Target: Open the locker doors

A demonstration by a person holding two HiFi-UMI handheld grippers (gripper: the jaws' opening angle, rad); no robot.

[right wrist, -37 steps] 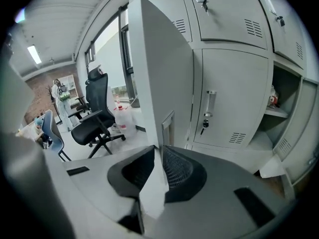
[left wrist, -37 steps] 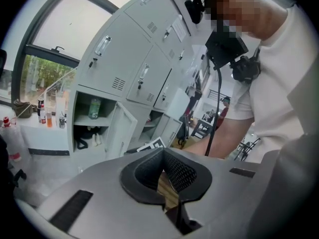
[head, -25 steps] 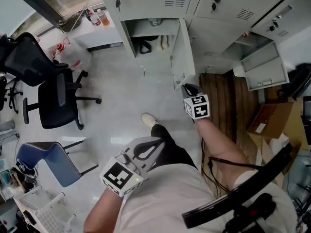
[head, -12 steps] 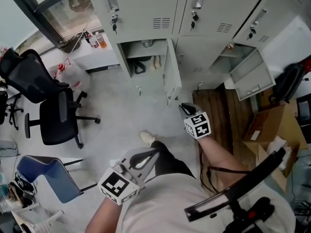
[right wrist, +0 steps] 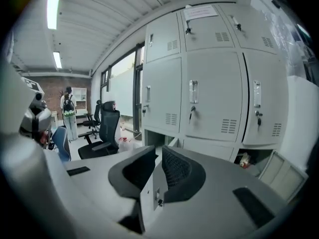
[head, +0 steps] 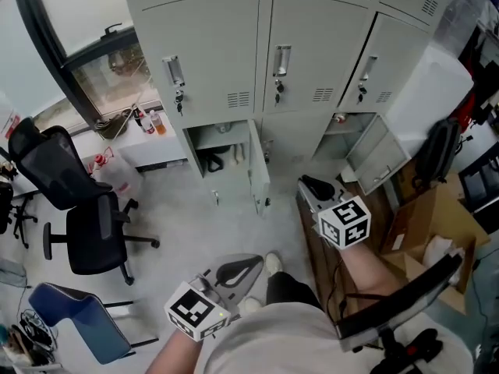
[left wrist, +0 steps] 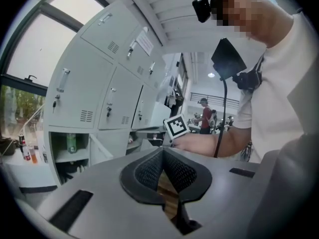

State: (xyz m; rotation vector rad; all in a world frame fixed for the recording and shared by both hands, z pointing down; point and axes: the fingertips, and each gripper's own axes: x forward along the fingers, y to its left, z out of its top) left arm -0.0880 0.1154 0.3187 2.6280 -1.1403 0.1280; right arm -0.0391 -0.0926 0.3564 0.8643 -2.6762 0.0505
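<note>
The right tongs (right wrist: 158,152), a slit apart and empty, point toward the shut middle locker door (right wrist: 214,98), which is straight ahead and somewhat higher. Its handle (right wrist: 193,91) runs upright. The left tongs (left wrist: 162,154), closed on nothing, hang lower and farther back.

A pale, glossy floor (head: 195,224) carries black office chairs (head: 90,232) and a blue chair (head: 66,322) beside a large bright window (head: 86,22).

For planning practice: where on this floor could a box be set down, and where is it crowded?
Bare floor lies between the black chair and the open locker door. Right of that door it is crowded: cardboard boxes, a black bag.
</note>
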